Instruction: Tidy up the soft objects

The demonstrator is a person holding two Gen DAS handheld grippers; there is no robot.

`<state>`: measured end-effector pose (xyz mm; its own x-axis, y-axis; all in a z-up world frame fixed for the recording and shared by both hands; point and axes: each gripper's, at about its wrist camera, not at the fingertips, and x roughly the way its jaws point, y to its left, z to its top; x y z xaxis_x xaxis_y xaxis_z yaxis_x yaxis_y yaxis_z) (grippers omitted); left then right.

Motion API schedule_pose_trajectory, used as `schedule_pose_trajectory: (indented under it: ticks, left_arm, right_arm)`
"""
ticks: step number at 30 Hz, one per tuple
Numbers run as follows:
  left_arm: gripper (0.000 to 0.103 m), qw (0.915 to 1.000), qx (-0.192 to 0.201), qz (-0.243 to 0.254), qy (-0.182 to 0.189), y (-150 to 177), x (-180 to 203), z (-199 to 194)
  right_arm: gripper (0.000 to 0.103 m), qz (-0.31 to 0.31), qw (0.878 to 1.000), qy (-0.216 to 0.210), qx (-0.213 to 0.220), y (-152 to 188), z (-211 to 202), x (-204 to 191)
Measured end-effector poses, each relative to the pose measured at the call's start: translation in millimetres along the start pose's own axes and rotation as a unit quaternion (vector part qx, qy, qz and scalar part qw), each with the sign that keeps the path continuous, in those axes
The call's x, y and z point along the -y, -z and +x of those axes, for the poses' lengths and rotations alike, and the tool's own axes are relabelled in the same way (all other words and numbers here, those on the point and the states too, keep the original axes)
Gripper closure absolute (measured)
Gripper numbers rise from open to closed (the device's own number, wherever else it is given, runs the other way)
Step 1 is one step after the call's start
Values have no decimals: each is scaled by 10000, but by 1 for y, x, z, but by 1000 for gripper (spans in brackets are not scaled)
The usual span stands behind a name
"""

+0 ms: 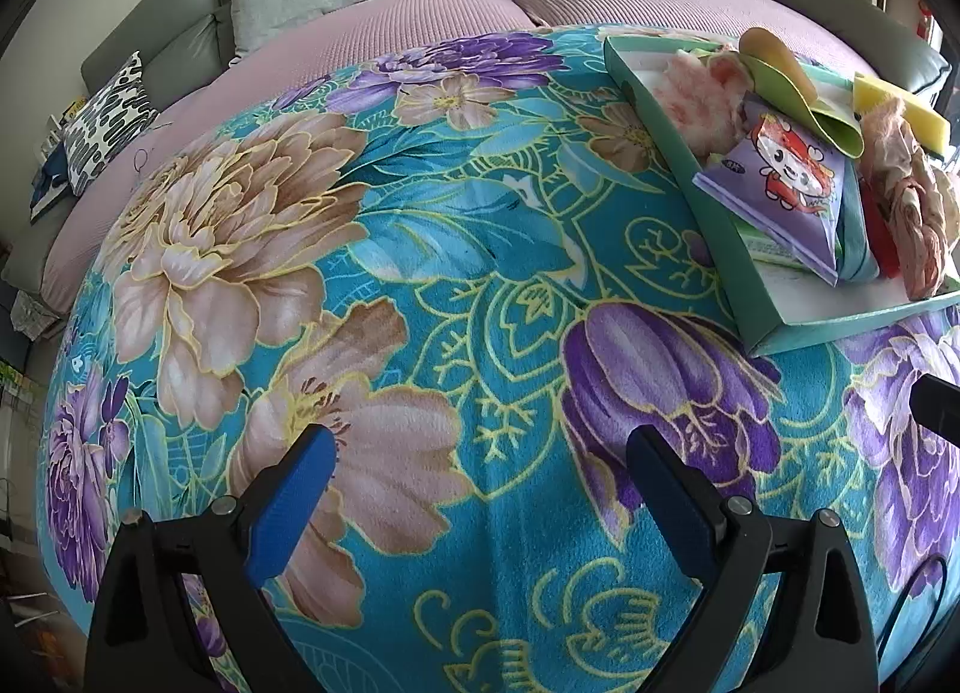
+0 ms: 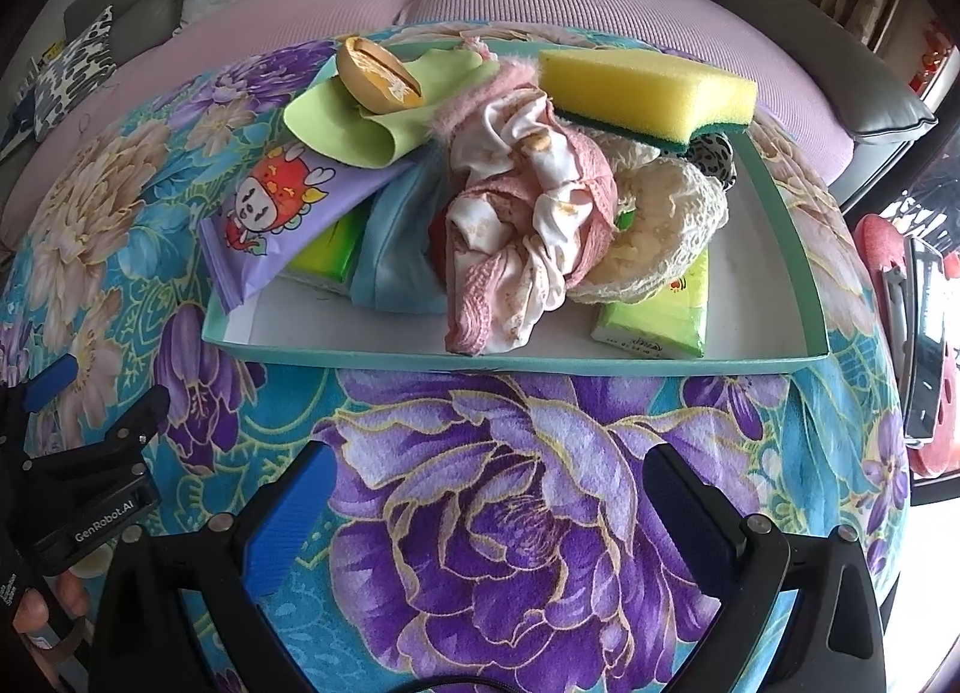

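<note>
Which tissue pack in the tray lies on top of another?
The purple tissue pack with the cartoon figure: it leans on a green pack. The other green pack lies flat at the right, under the cream netted item.

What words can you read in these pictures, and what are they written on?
"GenRobot.AI": white letters on the black body of the left gripper, seen from the right wrist view.
Purple tissue pack: a small oval badge with print, too blurred to read.
Green tissue pack: red and dark marks, too small to read.
Red decoration beyond the sofa: blurred, unreadable.
</note>
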<state>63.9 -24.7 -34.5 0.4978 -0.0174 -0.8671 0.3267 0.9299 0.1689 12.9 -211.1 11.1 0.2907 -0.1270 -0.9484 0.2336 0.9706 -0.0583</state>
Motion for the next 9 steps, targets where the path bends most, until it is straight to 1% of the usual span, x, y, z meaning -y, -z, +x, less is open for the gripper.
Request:
schedule_pose_trajectory:
  ticks: [7, 9]
  left_arm:
    - [5, 9999, 101, -133, -46, -1, -2, -3]
    - [5, 9998, 98, -181, 33, -2, -3, -2]
  right_arm:
    - [0, 4, 10000, -8, -31, 1, 3, 2]
    - [0, -1, 10000, -8, -31, 1, 3, 2]
